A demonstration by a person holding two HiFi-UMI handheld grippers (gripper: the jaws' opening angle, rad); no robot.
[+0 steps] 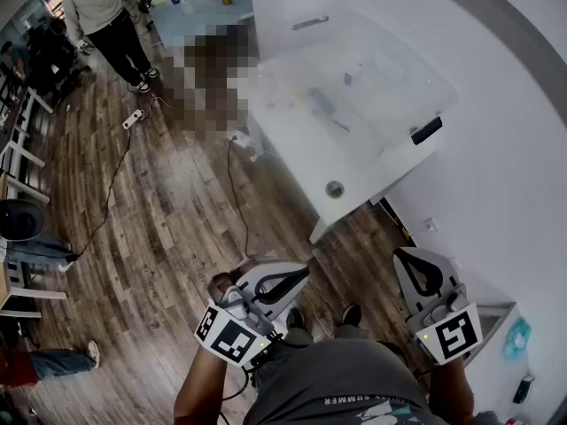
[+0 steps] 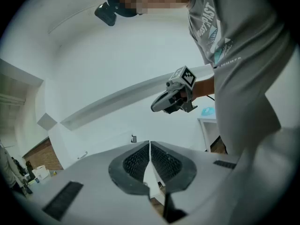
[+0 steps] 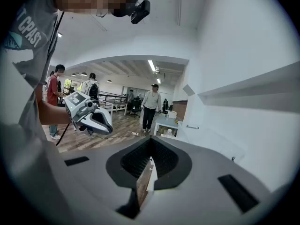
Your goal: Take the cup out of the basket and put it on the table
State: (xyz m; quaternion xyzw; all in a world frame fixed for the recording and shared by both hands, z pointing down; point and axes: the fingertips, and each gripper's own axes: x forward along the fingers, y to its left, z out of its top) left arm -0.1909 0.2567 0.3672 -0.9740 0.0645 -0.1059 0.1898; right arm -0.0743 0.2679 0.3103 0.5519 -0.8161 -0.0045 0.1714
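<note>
In the head view a clear plastic basket [image 1: 354, 87] stands on a white table [image 1: 372, 171] ahead of me. Inside it lies a small pale object [image 1: 350, 76]; I cannot tell whether it is the cup. My left gripper [image 1: 299, 274] and right gripper [image 1: 410, 255] are held low by my body over the wooden floor, well short of the table. Both are shut with nothing between their jaws. In the left gripper view the jaws [image 2: 150, 146] point towards the right gripper [image 2: 155, 108]. The right gripper view shows its shut jaws [image 3: 151, 143] and the left gripper [image 3: 108, 127].
A person [image 1: 102, 11] stands at the far left beside a low blue table [image 1: 190, 11]. A cable with a power strip [image 1: 133, 119] runs across the floor. A round hole [image 1: 334, 188] sits near the table's front edge. A white wall [image 1: 514, 149] is on the right.
</note>
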